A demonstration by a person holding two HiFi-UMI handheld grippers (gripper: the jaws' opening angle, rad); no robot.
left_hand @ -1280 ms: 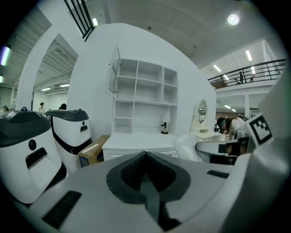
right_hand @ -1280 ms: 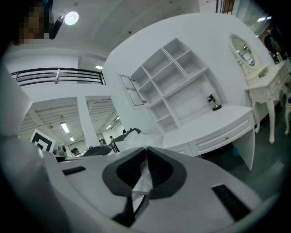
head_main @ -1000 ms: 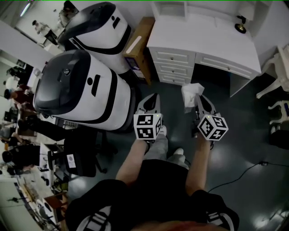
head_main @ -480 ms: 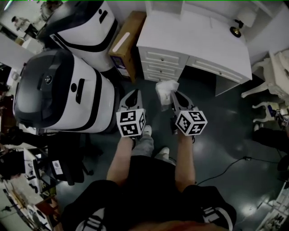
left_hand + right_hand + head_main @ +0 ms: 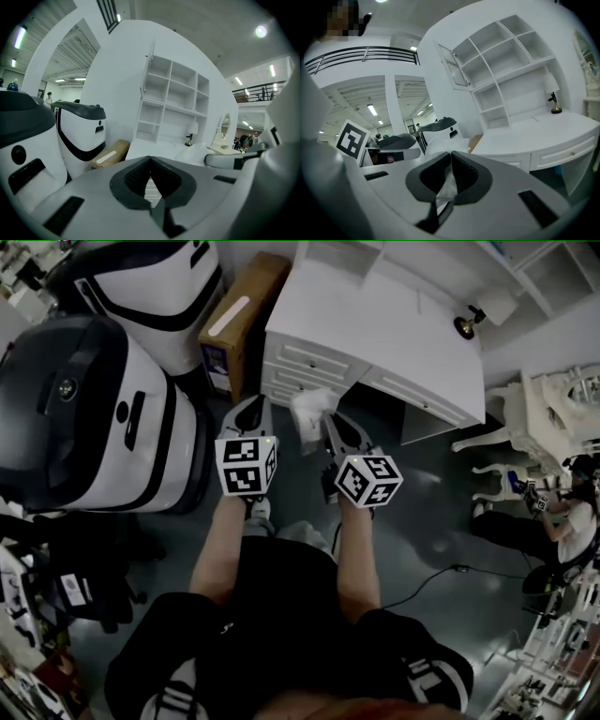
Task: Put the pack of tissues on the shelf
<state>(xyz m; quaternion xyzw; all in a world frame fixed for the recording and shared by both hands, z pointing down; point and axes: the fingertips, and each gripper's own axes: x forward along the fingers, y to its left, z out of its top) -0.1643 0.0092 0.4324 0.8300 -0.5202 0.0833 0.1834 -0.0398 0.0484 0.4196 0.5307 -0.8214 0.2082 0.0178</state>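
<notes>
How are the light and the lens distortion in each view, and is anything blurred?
Head view: dim overall, the floor nearly black, the white desk brightest. Left gripper view: wide lens bows the shelf, corners go black, a ceiling lamp glares. Right gripper view: same bowing; the pack of tissues close to the lens looks soft.
</notes>
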